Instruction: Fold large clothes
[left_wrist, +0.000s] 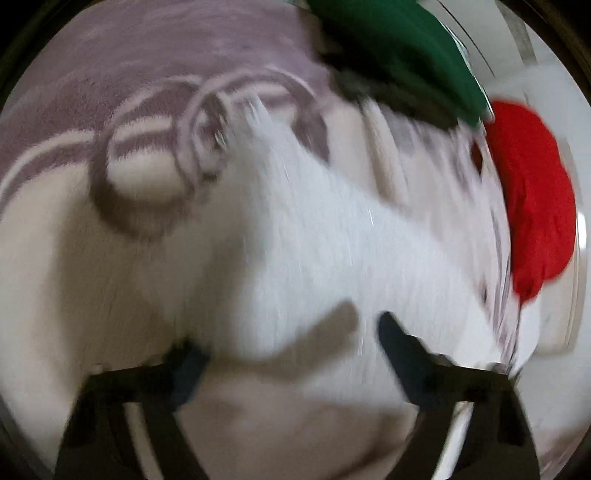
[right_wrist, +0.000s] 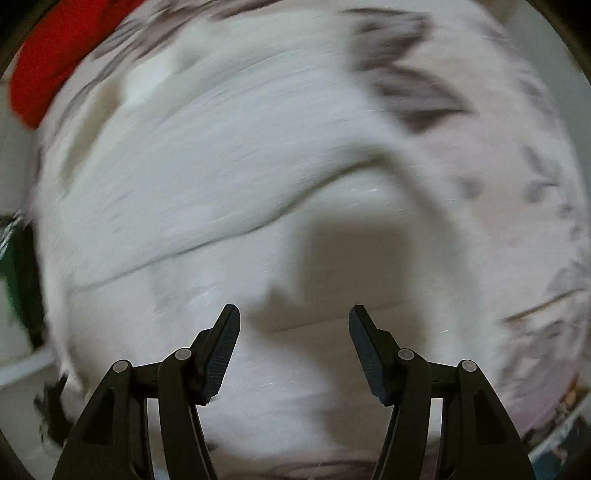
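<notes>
Between the fingers of the right gripper (right_wrist: 293, 314) there's just air: the two black ribbed pads sit wide apart and nothing's pinched in them. Right under and ahead of it is the white garment (right_wrist: 229, 155), smeared by motion blur so the weave is mostly streaks, though a dark fold line curves across it and a soft grey shadow sits right in front of the tips. Further out, the patterned bedcover (right_wrist: 517, 177) shows pinkish with fuzzy dark blotches I can't make sense of. A red cloth (right_wrist: 48, 55) is cut off by the lens edge at the top left, and a sliver of something green at the left edge is too chopped to read.

Left wrist view is even blurrier. The left gripper (left_wrist: 290, 332) is spread wide too, holding nothing as far as I can tell; the left finger is half lost behind a bulge of white garment (left_wrist: 314, 221), which bunches up between and beyond the tips. Past it the bedcover (left_wrist: 129, 92) looks plush, mauve with pale looping stripes and a round cream blob. A green cloth (left_wrist: 399, 48) lies at the top with something dark under it, unidentifiable. A red cloth (left_wrist: 532, 206) lies crumpled at the right, beyond the cover's edge.
</notes>
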